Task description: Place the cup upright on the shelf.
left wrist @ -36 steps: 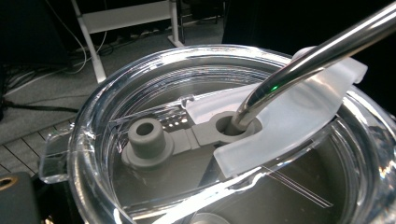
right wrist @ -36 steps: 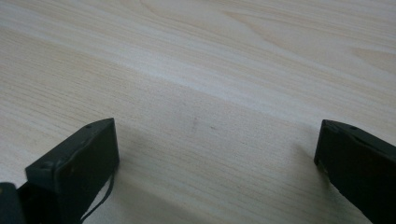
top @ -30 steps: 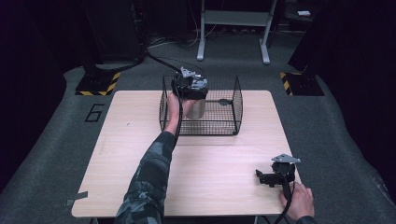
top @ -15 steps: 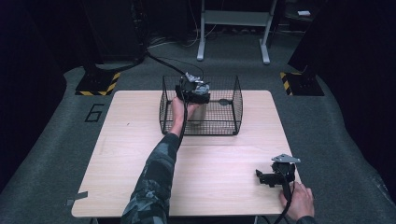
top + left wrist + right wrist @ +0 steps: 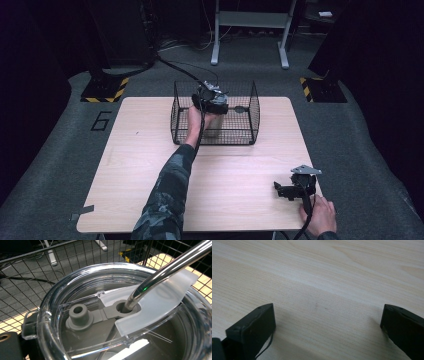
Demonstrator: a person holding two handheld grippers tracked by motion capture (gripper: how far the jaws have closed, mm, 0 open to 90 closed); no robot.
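Observation:
A steel tumbler with a clear lid and a metal straw stands inside the black wire basket at the table's far middle. My left gripper is over the tumbler's top, shut on it at the lid's rim; one black jaw shows at the lower left of the left gripper view, against the lid. The straw passes through the lid's grey seal under a frosted sliding tab. My right gripper rests near the table's front right corner, open, with bare wood between its jaws.
The wooden table is bare apart from the basket. A person's sleeved left arm reaches across its middle to the basket. Dark floor, stand legs and cables lie beyond the far edge.
My left gripper has sunk a little and shifted slightly right, taking the tumbler deeper into the basket. The right gripper has stayed put.

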